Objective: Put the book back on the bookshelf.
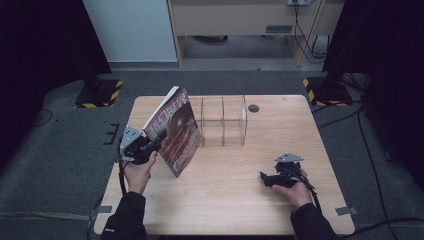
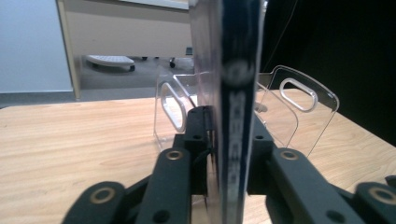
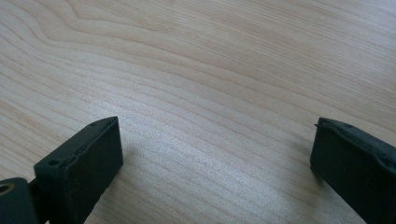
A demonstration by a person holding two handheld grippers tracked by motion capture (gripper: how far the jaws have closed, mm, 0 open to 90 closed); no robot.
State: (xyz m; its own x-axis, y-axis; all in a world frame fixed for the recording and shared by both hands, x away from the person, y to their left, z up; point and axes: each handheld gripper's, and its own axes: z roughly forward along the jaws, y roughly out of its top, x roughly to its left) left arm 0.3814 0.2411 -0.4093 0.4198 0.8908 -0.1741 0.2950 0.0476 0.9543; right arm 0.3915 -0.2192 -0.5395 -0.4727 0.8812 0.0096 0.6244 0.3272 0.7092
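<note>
High view: magazine (image 1: 175,131) cover print too small to read; its lower left edge is covered by the left gripper (image 1: 159,138). Clear divider rack (image 1: 223,121) partly hidden behind the magazine.

Left gripper view: magazine (image 2: 236,93) seen edge-on, cut off at the top edge (spine lettering blurred). Whether the pads (image 2: 201,135) press it cannot be told.

Right gripper view: both black jaws cut off by the lower edge; bench (image 3: 210,84) grain runs past every edge.

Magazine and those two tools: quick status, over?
Left tool at the magazine, which stands on edge on the table. Right tool open, empty, resting. Clear rack just behind, nothing between.
</note>
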